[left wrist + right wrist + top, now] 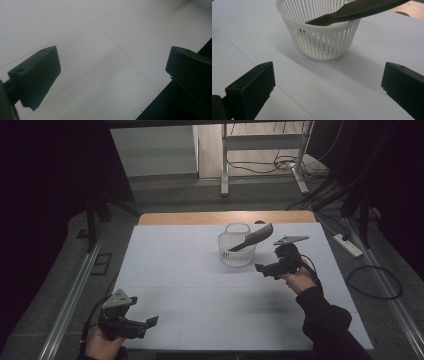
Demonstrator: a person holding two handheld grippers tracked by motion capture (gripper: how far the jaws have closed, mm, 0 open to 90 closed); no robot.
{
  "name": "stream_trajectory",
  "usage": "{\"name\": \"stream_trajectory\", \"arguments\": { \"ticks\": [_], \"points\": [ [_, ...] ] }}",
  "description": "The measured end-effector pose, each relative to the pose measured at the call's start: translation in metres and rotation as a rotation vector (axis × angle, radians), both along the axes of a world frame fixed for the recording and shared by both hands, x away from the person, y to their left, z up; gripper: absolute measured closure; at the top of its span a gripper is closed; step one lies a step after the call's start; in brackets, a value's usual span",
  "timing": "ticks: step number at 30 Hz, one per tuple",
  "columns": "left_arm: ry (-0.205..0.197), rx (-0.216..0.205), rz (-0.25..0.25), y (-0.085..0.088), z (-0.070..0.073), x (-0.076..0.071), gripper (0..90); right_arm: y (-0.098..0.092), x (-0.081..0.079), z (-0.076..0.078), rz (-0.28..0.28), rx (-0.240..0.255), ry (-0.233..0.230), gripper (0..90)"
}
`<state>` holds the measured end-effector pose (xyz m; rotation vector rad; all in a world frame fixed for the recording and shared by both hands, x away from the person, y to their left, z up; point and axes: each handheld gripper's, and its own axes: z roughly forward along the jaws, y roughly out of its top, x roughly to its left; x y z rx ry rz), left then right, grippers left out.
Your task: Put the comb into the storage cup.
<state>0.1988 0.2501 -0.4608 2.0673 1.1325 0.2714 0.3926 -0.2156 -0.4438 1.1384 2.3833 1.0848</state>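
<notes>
Comb [252, 238] and basket [236, 251] are seen together on the far middle of the white table [175, 270]: the black comb is propped in the white slotted basket, its handle end down inside and its toothed end sticking out up over the rim toward the far right. In the right gripper view the comb [359, 8] is seen lying slantwise across the basket's [322, 37] rim, with the basket standing upright on the table surface. The right gripper [261, 268] is held just beside the basket, on its near right side, and nothing is touched by it; its jaws are spread wide with nothing between them, and they are pointed toward the basket. The left gripper [150, 321] is held well apart from the basket, low over the near left corner of the table. Its jaws are likewise spread apart and empty, with bare white tabletop [105, 62] seen between them in the left gripper view.
</notes>
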Motion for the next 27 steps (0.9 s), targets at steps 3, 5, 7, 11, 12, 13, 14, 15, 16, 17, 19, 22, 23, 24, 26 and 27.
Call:
{"name": "stream_trajectory", "arguments": {
  "ticks": [3, 5, 7, 11, 12, 13, 14, 15, 16, 17, 19, 22, 23, 24, 26, 27],
  "points": [
    [0.000, 0.000, 0.000, 0.000, 0.000, 0.000, 0.3, -0.001, -0.003, 0.000, 0.006, 0.008, -0.003, 0.0],
    [0.000, 0.000, 0.000, 0.000, 0.000, 0.000, 0.3, -0.001, -0.005, 0.000, 0.009, 0.014, -0.007, 0.0],
    [-0.001, 0.001, -0.001, 0.000, 0.000, 0.000, 0.3, -0.001, -0.008, 0.001, 0.015, 0.012, -0.007, 0.0],
    [0.000, 0.001, 0.000, 0.000, 0.000, 0.000, 0.3, -0.001, -0.012, 0.000, 0.028, 0.003, -0.009, 0.0],
    [0.000, 0.001, -0.001, 0.000, 0.000, 0.000, 0.3, -0.001, -0.013, 0.000, 0.029, 0.001, -0.011, 0.0],
    [-0.001, 0.001, -0.001, 0.000, 0.000, 0.000, 0.3, -0.001, -0.014, -0.001, 0.030, -0.002, -0.011, 0.0],
    [-0.001, 0.001, 0.000, 0.000, 0.000, 0.000, 0.3, -0.002, -0.016, -0.001, 0.032, -0.002, -0.012, 0.0],
    [0.000, 0.000, 0.000, 0.000, 0.000, 0.000, 0.3, -0.002, -0.017, -0.001, 0.033, -0.001, -0.012, 0.0],
    [0.000, -0.001, 0.001, 0.000, 0.000, 0.000, 0.2, -0.002, -0.018, -0.001, 0.034, -0.001, -0.010, 0.0],
    [0.000, -0.001, 0.001, 0.000, 0.000, 0.000, 0.1, -0.002, -0.019, -0.001, 0.035, -0.002, -0.012, 0.0],
    [0.000, -0.006, 0.000, 0.000, 0.000, 0.000, 0.2, -0.002, -0.021, -0.001, 0.038, -0.005, -0.013, 0.0],
    [-0.001, -0.006, 0.001, 0.000, 0.000, 0.000, 0.5, -0.003, -0.024, -0.001, 0.041, -0.010, -0.007, 0.0],
    [-0.001, -0.006, 0.001, 0.000, 0.000, 0.000, 0.5, -0.003, -0.025, -0.001, 0.043, -0.013, -0.004, 0.0],
    [-0.002, -0.006, 0.001, 0.001, 0.000, 0.000, 0.5, -0.003, -0.027, -0.001, 0.043, -0.014, -0.005, 0.0],
    [-0.001, -0.008, 0.002, 0.001, 0.000, 0.000, 0.4, -0.004, -0.029, -0.001, 0.044, -0.014, -0.001, 0.0],
    [-0.001, -0.009, 0.003, 0.001, 0.000, 0.000, 0.3, -0.004, -0.030, -0.001, 0.045, -0.014, 0.000, 0.0]
  ]
}}
